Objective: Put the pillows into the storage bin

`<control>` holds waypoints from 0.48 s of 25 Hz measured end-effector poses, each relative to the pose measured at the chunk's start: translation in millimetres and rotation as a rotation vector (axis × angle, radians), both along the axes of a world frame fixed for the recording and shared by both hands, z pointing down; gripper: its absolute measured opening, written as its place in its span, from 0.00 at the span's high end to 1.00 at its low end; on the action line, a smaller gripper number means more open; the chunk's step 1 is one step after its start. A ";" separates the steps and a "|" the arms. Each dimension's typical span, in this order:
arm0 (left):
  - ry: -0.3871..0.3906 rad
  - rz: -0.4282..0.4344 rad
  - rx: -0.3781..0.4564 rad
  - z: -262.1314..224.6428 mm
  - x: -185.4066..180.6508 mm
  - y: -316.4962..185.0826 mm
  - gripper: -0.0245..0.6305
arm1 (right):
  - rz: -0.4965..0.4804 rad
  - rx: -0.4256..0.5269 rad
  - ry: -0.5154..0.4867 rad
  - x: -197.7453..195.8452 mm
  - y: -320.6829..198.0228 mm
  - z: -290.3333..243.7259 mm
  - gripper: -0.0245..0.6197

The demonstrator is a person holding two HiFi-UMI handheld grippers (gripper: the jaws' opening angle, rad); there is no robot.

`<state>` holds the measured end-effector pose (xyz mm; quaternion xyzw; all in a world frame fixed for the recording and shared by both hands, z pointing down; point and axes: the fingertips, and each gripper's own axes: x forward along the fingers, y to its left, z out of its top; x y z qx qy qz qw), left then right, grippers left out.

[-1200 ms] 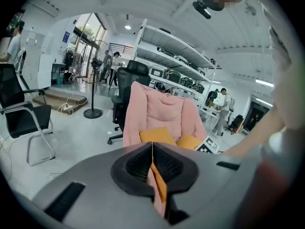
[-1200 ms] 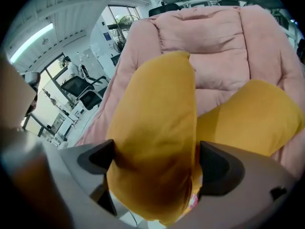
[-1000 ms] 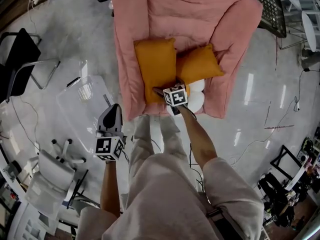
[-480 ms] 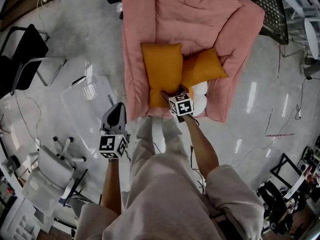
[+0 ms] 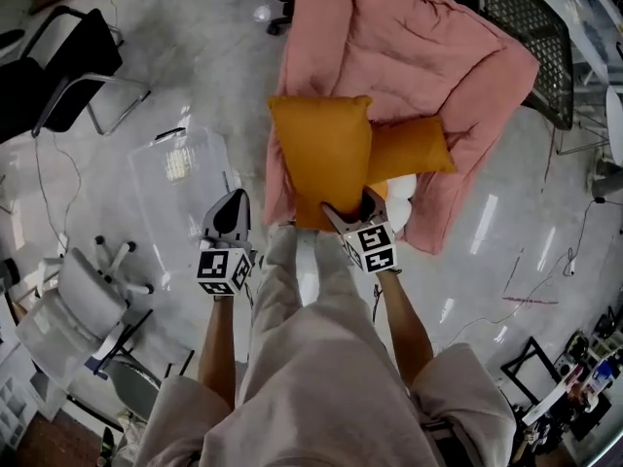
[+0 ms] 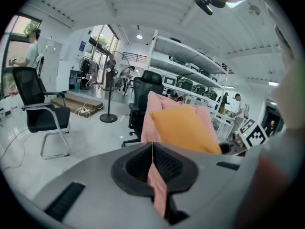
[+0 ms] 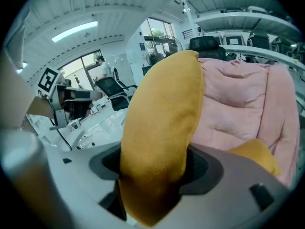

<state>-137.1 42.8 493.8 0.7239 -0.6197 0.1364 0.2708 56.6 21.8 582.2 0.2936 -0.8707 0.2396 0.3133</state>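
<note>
We hold one orange pillow (image 5: pixel 321 154) by its lower edge in our right tool (image 5: pixel 350 212), jaws clamped on the fabric, the pillow upright before the pink armchair (image 5: pixel 409 47). A second orange pillow (image 5: pixel 414 149) lies on the armchair's seat. Left of the armchair, our left tool (image 5: pixel 228 224) hangs clenched and empty beside the clear storage bin (image 5: pixel 185 178).

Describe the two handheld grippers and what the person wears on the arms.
The left gripper and right gripper have grey bodies with black ribbed jaw pads. Each carries a white cube printed with black square markers. No cables show on either. The person wears a pale beige top with short sleeves, leaving the forearms bare.
</note>
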 end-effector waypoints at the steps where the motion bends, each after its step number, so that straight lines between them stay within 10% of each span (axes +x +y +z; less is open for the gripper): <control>1: 0.000 -0.022 0.002 -0.7 -8.3 3.5 0.94 | -0.024 0.009 -0.020 -11.9 1.0 -9.8 0.44; 12: -0.018 -0.312 0.006 -0.1 -147.4 81.2 0.94 | -0.343 -0.007 -0.144 -205.2 38.6 -36.1 0.44</control>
